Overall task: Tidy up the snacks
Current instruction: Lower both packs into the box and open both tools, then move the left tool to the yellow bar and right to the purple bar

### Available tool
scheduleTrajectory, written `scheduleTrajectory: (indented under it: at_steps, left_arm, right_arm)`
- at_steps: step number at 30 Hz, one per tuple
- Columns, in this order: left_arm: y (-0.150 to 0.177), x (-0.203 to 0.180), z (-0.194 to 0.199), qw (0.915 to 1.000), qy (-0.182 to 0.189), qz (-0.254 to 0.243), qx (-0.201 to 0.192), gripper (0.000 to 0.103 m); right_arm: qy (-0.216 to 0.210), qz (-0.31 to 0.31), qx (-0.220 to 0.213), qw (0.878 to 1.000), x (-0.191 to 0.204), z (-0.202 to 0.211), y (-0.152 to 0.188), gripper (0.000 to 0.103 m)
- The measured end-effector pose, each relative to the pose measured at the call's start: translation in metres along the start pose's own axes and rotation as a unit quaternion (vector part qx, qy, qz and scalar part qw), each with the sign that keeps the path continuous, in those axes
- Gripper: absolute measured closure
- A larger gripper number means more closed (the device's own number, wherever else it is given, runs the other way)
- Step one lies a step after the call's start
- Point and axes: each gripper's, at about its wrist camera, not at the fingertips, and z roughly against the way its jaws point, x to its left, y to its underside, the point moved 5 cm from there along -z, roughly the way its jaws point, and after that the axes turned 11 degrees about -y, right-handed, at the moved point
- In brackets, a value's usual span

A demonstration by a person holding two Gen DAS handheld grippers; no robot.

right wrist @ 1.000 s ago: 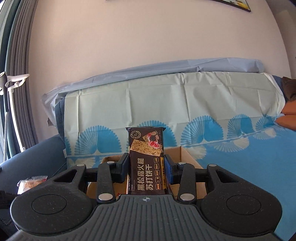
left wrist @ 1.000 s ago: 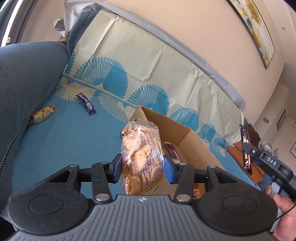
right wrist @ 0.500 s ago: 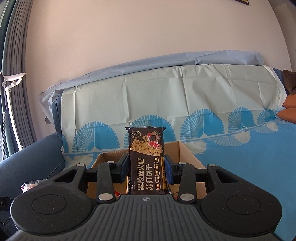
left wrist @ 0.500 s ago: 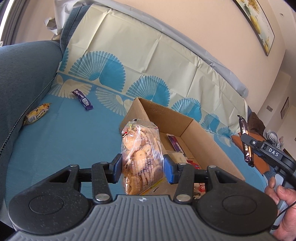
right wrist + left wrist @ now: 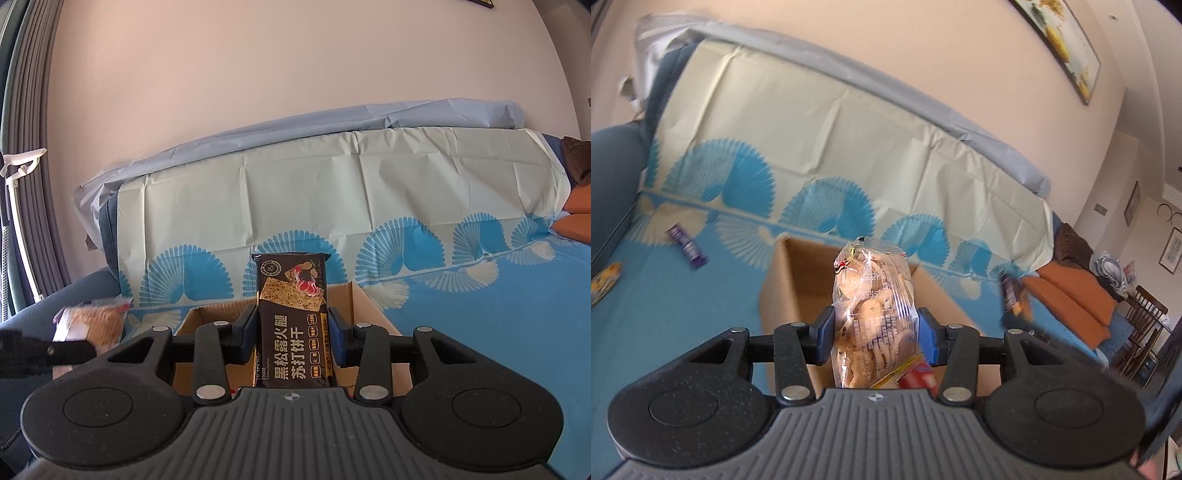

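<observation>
Swinging over the box [image 5: 783,291], the left gripper [image 5: 875,334] clamps its jaws on a cookie bag [image 5: 873,314], hiding the box's contents. Right gripper [image 5: 292,334] jaws grip a cracker pack [image 5: 291,321]; the purple bar [image 5: 685,247] is blurred.

Bright daylight fills both my views, the left one smeared by motion blur, the right one sharp, and the fisheye bends walls at every edge.

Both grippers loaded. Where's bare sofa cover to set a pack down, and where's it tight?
Free: blue cover right of the cardboard box, up to the orange cushion. Also the stretch between the box's left wall and the purple bar. Crowded: the far-left edge, purple bar plus yellow packet near the armrest; the box floor is mostly hidden.
</observation>
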Motion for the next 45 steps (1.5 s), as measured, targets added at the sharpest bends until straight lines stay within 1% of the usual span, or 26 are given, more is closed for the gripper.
scheduleTrajectory:
  at_steps: [2, 3, 4, 5, 6, 10, 11, 13, 15, 16, 18, 20, 23, 26, 27, 29, 30, 31, 35, 36, 39, 40, 41, 42, 43, 45]
  left_arm:
    - [-0.016, -0.023, -0.006, 0.9999, 0.009, -0.002, -0.011, 0.050]
    - [-0.023, -0.032, -0.009, 0.9998, 0.013, 0.000, -0.016, 0.041]
    - [-0.029, -0.039, -0.011, 0.9996, 0.023, 0.002, -0.018, 0.034]
    - [-0.033, -0.045, -0.012, 0.9993, 0.031, 0.003, -0.021, 0.022]
    - [-0.034, -0.049, -0.011, 0.9990, 0.036, -0.001, -0.027, 0.021]
    - [-0.020, -0.042, -0.006, 0.9985, 0.023, -0.026, -0.042, 0.021]
    - [-0.013, -0.034, -0.005, 0.9987, 0.017, -0.023, -0.043, 0.023]
    - [0.000, -0.012, -0.002, 0.9991, 0.003, -0.012, -0.041, 0.031]
    - [0.011, 0.009, -0.001, 0.9993, -0.013, -0.003, -0.034, 0.048]
    - [0.015, 0.019, -0.001, 0.9993, -0.021, -0.001, -0.030, 0.052]
    - [0.021, 0.038, -0.003, 0.9989, -0.041, 0.002, -0.023, 0.066]
    - [0.023, 0.056, -0.005, 0.9980, -0.061, 0.008, -0.017, 0.073]
    - [0.020, 0.078, -0.012, 0.9958, -0.089, 0.012, -0.021, 0.073]
    - [0.013, 0.091, -0.021, 0.9911, -0.126, -0.015, -0.041, 0.073]
    - [0.011, 0.096, -0.026, 0.9872, -0.148, -0.029, -0.050, 0.073]
    - [0.006, 0.112, -0.036, 0.9749, -0.205, -0.057, -0.068, 0.073]
    - [0.005, 0.123, -0.043, 0.9659, -0.238, -0.068, -0.075, 0.073]
    - [0.003, 0.137, -0.051, 0.9544, -0.278, -0.077, -0.077, 0.073]
    - [0.001, 0.191, -0.088, 0.9178, -0.386, -0.089, -0.031, 0.072]
    - [0.002, 0.202, -0.099, 0.9080, -0.407, -0.099, -0.017, 0.072]
    - [0.002, 0.223, -0.125, 0.8851, -0.447, -0.130, 0.008, 0.070]
    - [0.002, 0.228, -0.132, 0.8776, -0.458, -0.141, 0.012, 0.067]
    - [0.002, 0.232, -0.139, 0.8709, -0.468, -0.150, 0.017, 0.058]
    - [0.003, 0.237, -0.147, 0.8650, -0.475, -0.158, 0.028, 0.041]
    - [0.005, 0.243, -0.154, 0.8592, -0.483, -0.165, 0.041, 0.035]
    - [0.008, 0.251, -0.166, 0.8458, -0.498, -0.183, 0.055, 0.031]
  right_arm:
    - [0.011, 0.001, -0.002, 1.000, 0.001, 0.000, 0.001, 0.061]
    - [0.018, 0.002, -0.001, 1.000, 0.001, 0.000, 0.001, 0.056]
    - [0.025, 0.003, 0.002, 1.000, 0.001, 0.000, 0.002, 0.037]
    - [0.030, 0.004, 0.001, 1.000, 0.001, 0.000, 0.002, 0.028]
    - [0.030, 0.006, -0.002, 1.000, 0.001, 0.002, 0.001, 0.019]
    - [0.027, 0.011, -0.001, 1.000, 0.002, 0.004, 0.001, 0.017]
    - [0.028, 0.011, -0.001, 1.000, 0.002, 0.004, 0.001, 0.017]
    - [0.030, 0.010, 0.001, 0.999, 0.002, 0.003, 0.001, 0.016]
    - [0.033, 0.011, 0.001, 0.999, 0.004, 0.002, 0.001, 0.016]
    - [0.033, 0.012, 0.003, 0.999, 0.005, 0.001, 0.002, 0.016]
    - [0.035, 0.018, 0.004, 0.999, 0.007, -0.001, 0.002, 0.016]
    - [0.035, 0.025, 0.006, 0.999, 0.009, -0.003, 0.002, 0.016]
    - [0.037, 0.032, 0.007, 0.999, 0.012, -0.004, 0.003, 0.016]
    - [0.040, 0.033, 0.009, 0.999, 0.012, -0.004, 0.004, 0.016]
    - [0.041, 0.033, 0.010, 0.999, 0.012, -0.004, 0.004, 0.016]
    - [0.042, 0.033, 0.012, 0.999, 0.013, -0.004, 0.005, 0.016]
    - [0.041, 0.033, 0.013, 0.999, 0.014, -0.004, 0.005, 0.016]
    - [0.041, 0.035, 0.014, 0.998, 0.015, -0.004, 0.005, 0.016]
    - [0.040, 0.045, 0.019, 0.998, 0.020, -0.006, 0.006, 0.016]
    - [0.041, 0.047, 0.022, 0.998, 0.021, -0.007, 0.007, 0.016]
    - [0.042, 0.053, 0.028, 0.997, 0.025, -0.012, 0.008, 0.016]
    - [0.041, 0.054, 0.031, 0.997, 0.026, -0.013, 0.009, 0.016]
    - [0.041, 0.056, 0.032, 0.997, 0.027, -0.014, 0.009, 0.016]
    - [0.040, 0.058, 0.034, 0.997, 0.028, -0.015, 0.010, 0.016]
    - [0.039, 0.061, 0.036, 0.997, 0.030, -0.016, 0.010, 0.016]
    - [0.039, 0.067, 0.040, 0.996, 0.031, -0.018, 0.011, 0.016]
